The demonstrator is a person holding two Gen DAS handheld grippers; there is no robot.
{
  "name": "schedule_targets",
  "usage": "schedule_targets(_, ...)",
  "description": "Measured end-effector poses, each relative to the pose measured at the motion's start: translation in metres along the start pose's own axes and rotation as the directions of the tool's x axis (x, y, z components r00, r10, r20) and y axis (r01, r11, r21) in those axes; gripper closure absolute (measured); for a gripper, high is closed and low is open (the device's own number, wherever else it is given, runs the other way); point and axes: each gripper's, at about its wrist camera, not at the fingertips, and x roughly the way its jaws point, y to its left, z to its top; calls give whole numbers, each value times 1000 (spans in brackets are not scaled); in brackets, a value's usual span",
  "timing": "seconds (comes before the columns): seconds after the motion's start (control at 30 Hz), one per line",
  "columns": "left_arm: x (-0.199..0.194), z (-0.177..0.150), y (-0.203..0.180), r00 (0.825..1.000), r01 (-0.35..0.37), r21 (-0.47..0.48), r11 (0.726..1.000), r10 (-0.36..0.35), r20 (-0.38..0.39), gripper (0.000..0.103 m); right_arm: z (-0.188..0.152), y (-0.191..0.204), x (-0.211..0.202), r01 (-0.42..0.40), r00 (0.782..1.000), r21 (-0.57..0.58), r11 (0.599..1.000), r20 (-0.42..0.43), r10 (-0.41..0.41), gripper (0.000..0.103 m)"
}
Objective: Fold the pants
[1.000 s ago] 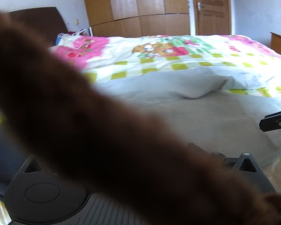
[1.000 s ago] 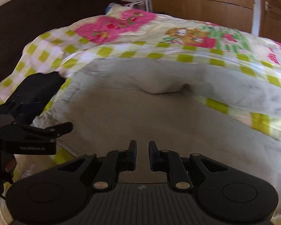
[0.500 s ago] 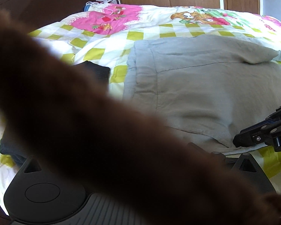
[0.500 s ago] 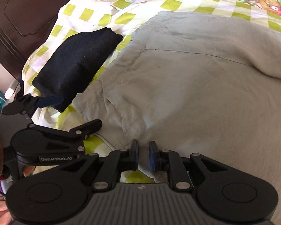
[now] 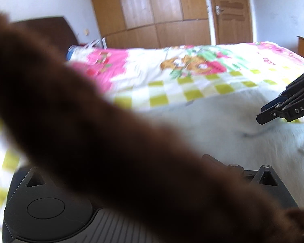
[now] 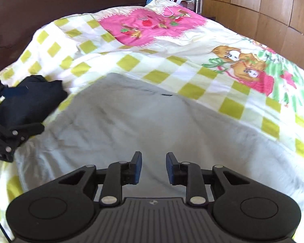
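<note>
Light grey pants (image 6: 152, 121) lie flat on the checked bedspread (image 6: 152, 46), filling the middle of the right wrist view; they show as a pale blurred patch (image 5: 233, 133) in the left wrist view. My right gripper (image 6: 152, 168) hovers over their near part, open, with nothing between its blue pads (image 6: 137, 169). It also enters the left wrist view from the right (image 5: 267, 111). My left gripper (image 6: 35, 109) sits at the pants' left edge with its fingers spread apart. A brown fuzzy sleeve (image 5: 111, 151) hides those fingers in the left wrist view.
A black folded garment (image 6: 34, 99) lies on the bedspread left of the pants, behind the left gripper. A dark headboard (image 6: 50, 4) stands at the far left. Wooden wardrobes (image 5: 152, 12) and a door (image 5: 231, 12) line the far wall.
The right gripper's jaws have opened from nearly shut at the pants' near edge. Both cameras have swung up from the near edge toward the far side of the bed.
</note>
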Motion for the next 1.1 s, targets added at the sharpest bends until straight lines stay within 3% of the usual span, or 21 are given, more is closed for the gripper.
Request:
schedule_targets(0.13, 62, 38, 9, 999, 33, 68, 997, -33, -3, 0, 37, -39, 37, 9, 1000, -102, 995, -22, -11, 50)
schedule_targets(0.23, 118, 62, 23, 996, 64, 98, 993, -59, -62, 0, 64, -55, 82, -30, 999, -205, 978, -49, 20, 48)
schedule_targets(0.33, 174, 70, 32, 988, 84, 185, 979, -58, -145, 0, 81, -67, 125, -86, 992, -304, 949, -113, 54, 47)
schedule_targets(0.43, 220, 70, 44, 959, 167, 207, 964, -110, -262, 0, 88, -79, 157, -147, 976, -313, 938, -200, 86, 42)
schedule_targets(0.5, 236, 68, 51, 942, 201, 194, 960, -135, -306, 0, 90, -84, 165, -173, 970, -276, 945, -212, 116, 42)
schedule_targets(0.57, 241, 66, 53, 941, 199, 191, 961, -133, -312, 1, 89, -85, 167, -159, 971, -219, 963, -209, 113, 45)
schedule_targets(0.6, 242, 65, 54, 936, 203, 172, 964, -139, -325, 4, 88, -84, 167, -149, 972, -192, 970, -211, 107, 59)
schedule_targets(0.63, 240, 64, 55, 931, 211, 153, 966, -150, -334, 16, 87, -80, 165, -128, 973, -183, 975, -215, 87, 78)
schedule_targets(0.67, 239, 64, 58, 925, 217, 120, 969, -165, -342, 35, 87, -75, 162, -105, 973, -187, 977, -223, 62, 82)
schedule_targets(0.7, 235, 64, 59, 924, 209, 92, 973, -166, -344, 45, 89, -71, 159, -83, 974, -199, 976, -226, 37, 82)
schedule_targets(0.73, 232, 65, 59, 925, 201, 81, 976, -162, -345, 66, 90, -66, 153, -69, 975, -211, 975, -223, 21, 82)
schedule_targets(0.77, 228, 67, 58, 927, 189, 87, 978, -149, -345, 76, 93, -61, 145, -53, 977, -224, 973, -211, 5, 82)
schedule_targets(0.93, 190, 76, 52, 959, 151, 140, 979, -111, -263, 83, 107, -43, 90, 11, 994, -250, 968, -103, -37, 83)
schedule_targets(1.1, 118, 77, 70, 986, 133, 81, 988, -123, -117, 83, 99, -22, 9, 26, 999, -225, 974, 42, -17, 83)
